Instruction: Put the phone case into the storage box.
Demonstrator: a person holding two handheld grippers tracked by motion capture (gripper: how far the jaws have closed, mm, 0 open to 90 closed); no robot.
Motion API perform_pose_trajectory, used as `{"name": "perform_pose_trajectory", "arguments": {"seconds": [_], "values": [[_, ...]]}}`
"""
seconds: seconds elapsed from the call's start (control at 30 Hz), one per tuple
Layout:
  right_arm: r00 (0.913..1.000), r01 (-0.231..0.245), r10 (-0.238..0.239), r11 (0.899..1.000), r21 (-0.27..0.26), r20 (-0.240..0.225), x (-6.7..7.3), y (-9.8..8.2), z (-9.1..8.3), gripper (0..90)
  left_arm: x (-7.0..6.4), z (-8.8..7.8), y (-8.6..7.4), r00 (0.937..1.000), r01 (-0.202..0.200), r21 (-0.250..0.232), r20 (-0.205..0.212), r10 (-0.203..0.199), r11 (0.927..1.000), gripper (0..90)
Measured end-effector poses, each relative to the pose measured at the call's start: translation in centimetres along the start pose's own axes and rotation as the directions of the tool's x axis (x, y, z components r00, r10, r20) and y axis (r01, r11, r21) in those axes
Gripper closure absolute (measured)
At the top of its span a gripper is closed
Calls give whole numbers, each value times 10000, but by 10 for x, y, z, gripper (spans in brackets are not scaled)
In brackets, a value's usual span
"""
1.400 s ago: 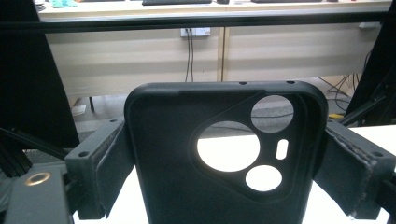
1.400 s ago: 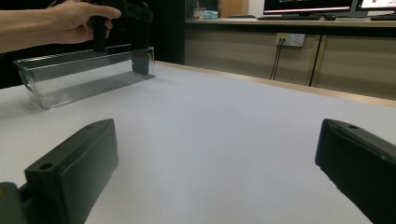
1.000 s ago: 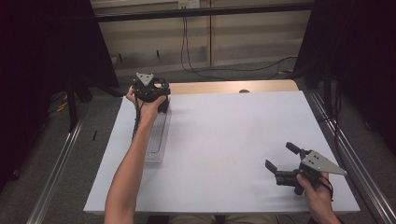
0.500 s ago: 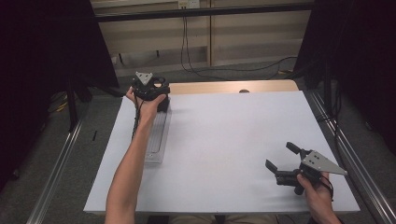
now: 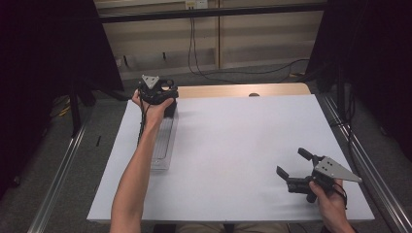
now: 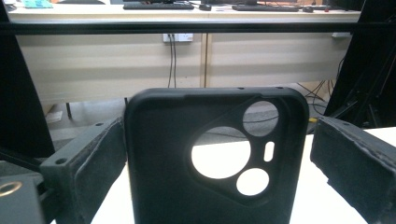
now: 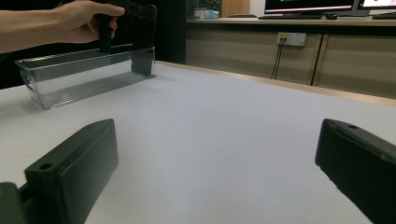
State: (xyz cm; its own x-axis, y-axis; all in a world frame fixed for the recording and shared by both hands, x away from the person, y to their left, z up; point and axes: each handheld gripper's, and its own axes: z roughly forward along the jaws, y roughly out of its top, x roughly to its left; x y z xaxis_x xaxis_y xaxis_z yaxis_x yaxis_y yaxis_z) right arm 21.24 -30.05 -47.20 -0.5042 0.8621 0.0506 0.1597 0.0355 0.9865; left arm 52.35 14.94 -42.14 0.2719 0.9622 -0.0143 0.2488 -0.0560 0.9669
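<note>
I have one white table [image 5: 233, 145] in front of me, with a strip of bare wood along its far edge, grey floor around it, dark curtains at both sides and a beige wall with a socket and cables behind. On it I count one clear tray [image 5: 163, 145], one black phone case [image 6: 212, 158] and my two grippers.

The tray lies near the table's left edge, its long axis running from me toward the far side. My left gripper [image 5: 158, 92] is at the tray's far end. In the left gripper view the phone case stands upright between its jaws, long axis vertical, camera cutouts near the top. One jaw touches the case's side; the other stands off it, so the jaws are apart.

My right gripper [image 5: 291, 170] sits well to the right of the tray, near the table's front corner, jaws wide apart with nothing between them.
</note>
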Motion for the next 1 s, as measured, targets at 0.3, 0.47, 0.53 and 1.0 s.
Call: {"name": "perform_pose_trajectory", "arguments": {"seconds": [0.3, 0.47, 0.53, 1.0], "values": [[10000, -9, 9, 10000, 18, -18, 0, 0, 0, 0, 1, 1, 0, 9995, 177, -91, 252, -175, 9998, 22], [10000, -39, 39, 10000, 28, -16, 0, 0, 0, 0, 1, 1, 0, 9995, 34, -167, 322, -28, 9999, 19], [10000, -8, 8, 10000, 26, -52, 0, 0, 0, 0, 2, 0, 1, 9993, -26, -162, 373, 32, 9999, 19], [10000, -25, 25, 10000, 49, -70, 0, 0, 0, 0, 8, -4, 4, 9999, 22, -151, 162, -20, 9999, 18]]}}
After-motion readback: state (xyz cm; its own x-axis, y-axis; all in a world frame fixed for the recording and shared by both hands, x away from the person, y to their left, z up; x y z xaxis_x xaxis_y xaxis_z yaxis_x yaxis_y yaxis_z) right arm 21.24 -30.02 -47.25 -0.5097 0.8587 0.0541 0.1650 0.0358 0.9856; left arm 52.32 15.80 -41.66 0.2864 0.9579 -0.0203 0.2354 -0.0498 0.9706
